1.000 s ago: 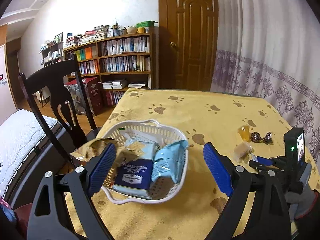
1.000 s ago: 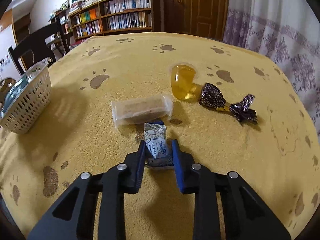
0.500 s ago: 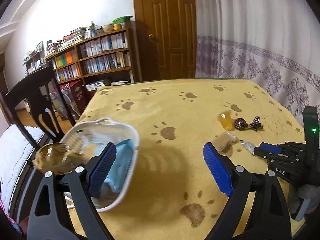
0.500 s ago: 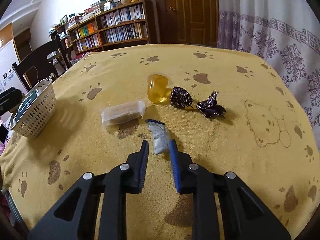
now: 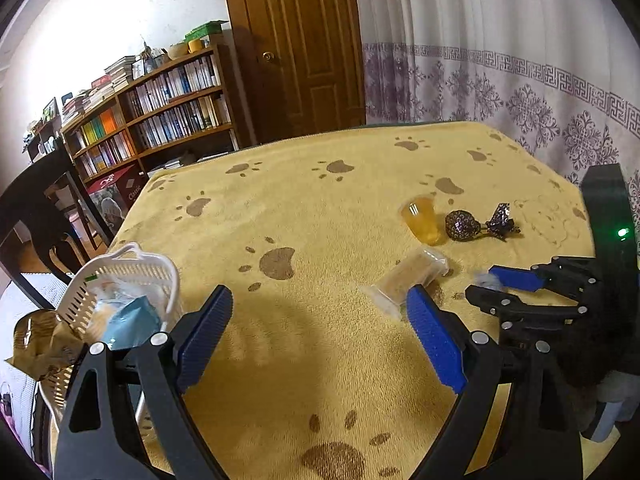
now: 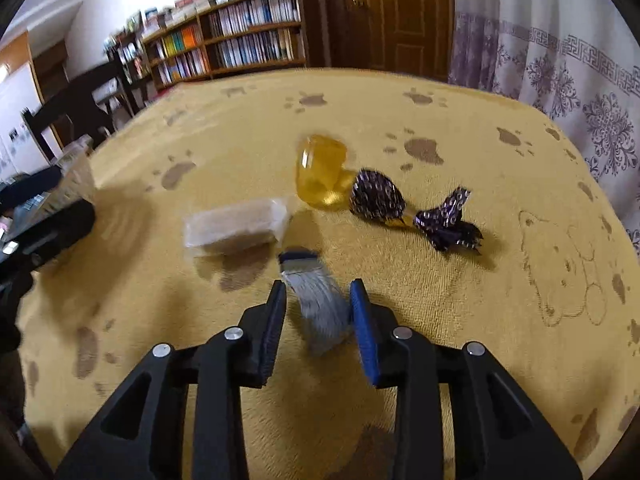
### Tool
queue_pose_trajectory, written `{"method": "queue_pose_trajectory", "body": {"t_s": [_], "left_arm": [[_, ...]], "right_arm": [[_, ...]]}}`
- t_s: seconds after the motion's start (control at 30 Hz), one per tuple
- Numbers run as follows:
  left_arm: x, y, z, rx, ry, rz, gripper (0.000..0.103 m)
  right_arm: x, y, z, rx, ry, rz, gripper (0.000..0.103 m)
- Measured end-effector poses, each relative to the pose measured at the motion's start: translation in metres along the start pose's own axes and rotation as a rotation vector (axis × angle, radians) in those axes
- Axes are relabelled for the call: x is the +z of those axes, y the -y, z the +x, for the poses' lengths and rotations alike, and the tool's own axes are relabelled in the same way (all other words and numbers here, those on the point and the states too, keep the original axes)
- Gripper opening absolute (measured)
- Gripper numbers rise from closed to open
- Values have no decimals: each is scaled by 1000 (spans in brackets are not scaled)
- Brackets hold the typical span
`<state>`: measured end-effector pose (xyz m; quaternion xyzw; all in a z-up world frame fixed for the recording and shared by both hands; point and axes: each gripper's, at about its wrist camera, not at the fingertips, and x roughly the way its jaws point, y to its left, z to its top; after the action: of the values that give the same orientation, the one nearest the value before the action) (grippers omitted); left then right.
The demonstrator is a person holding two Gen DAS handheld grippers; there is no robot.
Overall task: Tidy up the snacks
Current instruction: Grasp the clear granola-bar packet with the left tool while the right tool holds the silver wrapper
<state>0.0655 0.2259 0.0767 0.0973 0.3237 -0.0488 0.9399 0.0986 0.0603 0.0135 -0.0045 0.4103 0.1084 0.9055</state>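
Note:
My right gripper [image 6: 318, 286] is shut on a small silver packet [image 6: 320, 304] with a blue end, held just above the yellow cloth; the packet looks blurred. The left wrist view shows this gripper [image 5: 486, 286] at the right. A clear-wrapped bar [image 6: 236, 226] lies just ahead to the left, with a yellow jelly cup [image 6: 322, 170] and a dark twist-wrapped candy [image 6: 378, 196] beyond. My left gripper [image 5: 320, 296] is wide open over bare cloth, its right finger beside the bar [image 5: 408, 280]. A white basket [image 5: 132, 254] holding a blue packet [image 5: 128, 324] sits at the left.
A gold wrapper [image 5: 36, 344] hangs over the basket's near-left side. The table with the paw-print cloth [image 5: 320, 208] ends at a dark chair [image 5: 44, 208] on the left and a curtain [image 5: 520, 92] on the right. A bookshelf [image 5: 160, 108] and door stand behind.
My left gripper swung right, from over the basket toward the bar. My right gripper raised the packet off the cloth, and its fingers stand a little wider apart than half a second ago.

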Motion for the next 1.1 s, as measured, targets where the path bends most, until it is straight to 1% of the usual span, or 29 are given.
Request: {"method": "queue_pose_trajectory", "body": {"t_s": [0.13, 0.27, 0.37, 0.5, 0.57, 0.67, 0.73, 0.8, 0.9, 0.97, 1.03, 1.1], "left_arm": [[0, 0, 13, -2, -18, 8, 90], [1, 6, 29, -35, -43, 26, 88], [4, 17, 45, -85, -70, 49, 83], [7, 32, 64, -136, -109, 89, 81], [9, 38, 73, -147, -126, 108, 74], [12, 46, 88, -159, -154, 122, 70], [13, 49, 92, -167, -165, 124, 59], [13, 52, 97, -172, -181, 121, 53], [13, 55, 99, -180, -180, 106, 47], [13, 55, 99, -190, -180, 95, 40], [12, 55, 98, -199, -176, 77, 35], [11, 54, 96, -198, -171, 57, 35]], "right_arm": [[-4, 0, -4, -10, 13, -10, 23], [-10, 13, -10, 20, 21, 40, 23], [-12, 21, -11, 45, 26, 72, 23], [-12, 25, -10, 74, 25, 95, 23], [-12, 28, -9, 90, 25, 107, 23], [-12, 30, -9, 103, 25, 116, 23], [-12, 29, -9, 106, 26, 116, 23], [-12, 30, -9, 111, 26, 117, 23], [-12, 30, -9, 112, 26, 117, 23], [-12, 30, -9, 112, 27, 117, 23], [-12, 30, -9, 112, 27, 117, 23], [-12, 30, -9, 112, 29, 116, 23]]}}
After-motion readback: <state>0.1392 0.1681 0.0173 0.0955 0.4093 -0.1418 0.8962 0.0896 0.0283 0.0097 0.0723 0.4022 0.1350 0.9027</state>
